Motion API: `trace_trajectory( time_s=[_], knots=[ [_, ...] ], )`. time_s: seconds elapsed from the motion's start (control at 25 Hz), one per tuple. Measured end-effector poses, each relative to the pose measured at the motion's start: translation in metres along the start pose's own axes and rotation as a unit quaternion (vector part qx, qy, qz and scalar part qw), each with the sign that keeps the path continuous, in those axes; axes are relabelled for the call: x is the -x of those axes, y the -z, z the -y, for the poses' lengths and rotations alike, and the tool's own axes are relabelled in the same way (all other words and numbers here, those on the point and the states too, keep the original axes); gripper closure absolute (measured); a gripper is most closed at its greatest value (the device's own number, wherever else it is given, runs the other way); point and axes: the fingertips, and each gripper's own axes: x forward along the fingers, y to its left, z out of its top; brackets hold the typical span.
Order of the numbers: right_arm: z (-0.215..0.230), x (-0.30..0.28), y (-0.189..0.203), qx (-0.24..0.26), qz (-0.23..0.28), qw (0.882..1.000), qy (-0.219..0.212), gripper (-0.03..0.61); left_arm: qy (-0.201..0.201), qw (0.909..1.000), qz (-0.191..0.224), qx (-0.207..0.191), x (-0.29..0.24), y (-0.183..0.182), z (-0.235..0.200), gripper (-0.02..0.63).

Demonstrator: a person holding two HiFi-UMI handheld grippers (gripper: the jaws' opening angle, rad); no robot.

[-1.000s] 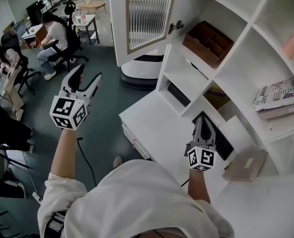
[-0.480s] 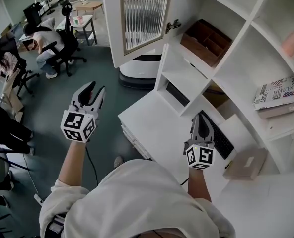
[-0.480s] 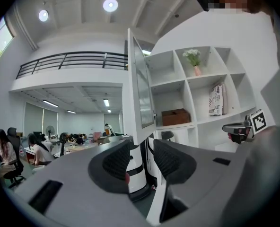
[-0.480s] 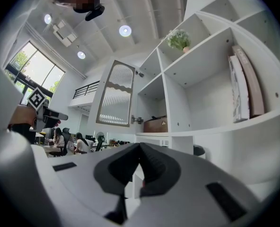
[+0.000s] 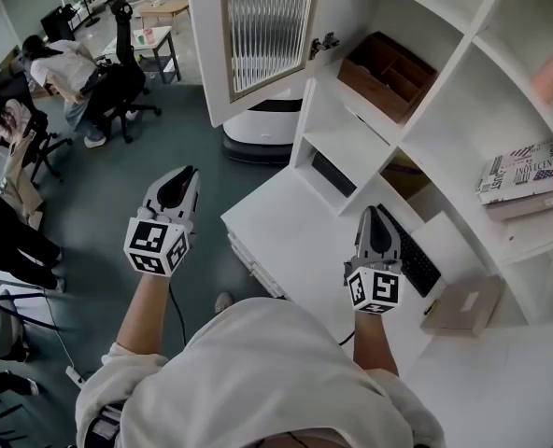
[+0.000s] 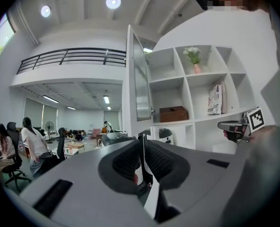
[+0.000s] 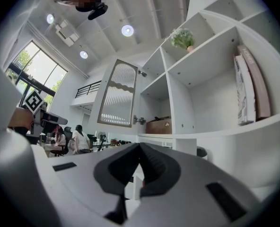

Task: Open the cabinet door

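Book (image 5: 524, 177) cover, "INDECENT" legible, other print too small

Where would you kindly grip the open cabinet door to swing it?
On the cabinet door, probably the free vertical edge opposite the hinge, approached from the floor side: it is a thin panel standing open, and no handle shows.

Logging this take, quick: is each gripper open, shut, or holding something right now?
Left gripper: jaws have just been closing and are now together, with nothing between them.
Right gripper: shut, empty.
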Motion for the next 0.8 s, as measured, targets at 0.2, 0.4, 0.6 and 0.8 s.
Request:
trace_trajectory(
  time_s=[0.2, 0.4, 0.6, 0.8],
  knots=[
    [-0.002, -0.003, 0.0, 0.002, -0.001, 1.0, -0.005, 0.575, 0.002, 1.0, 0.0, 0.006, 0.0, 0.004, 0.005, 0.589],
    [-0.005, -0.007, -0.001, 0.007, -0.004, 1.0, -0.009, 0.575, 0.002, 0.9999, 0.003, 0.011, -0.002, 0.007, 0.008, 0.612],
    [-0.006, -0.011, 0.001, 0.009, -0.009, 1.0, -0.014, 0.575, 0.007, 0.9998, 0.002, 0.016, -0.005, 0.012, 0.013, 0.614],
    [-0.008, -0.013, 0.003, 0.009, -0.014, 1.0, -0.021, 0.575, 0.007, 0.9998, 0.006, 0.017, -0.008, 0.012, 0.015, 0.614]
  ],
)
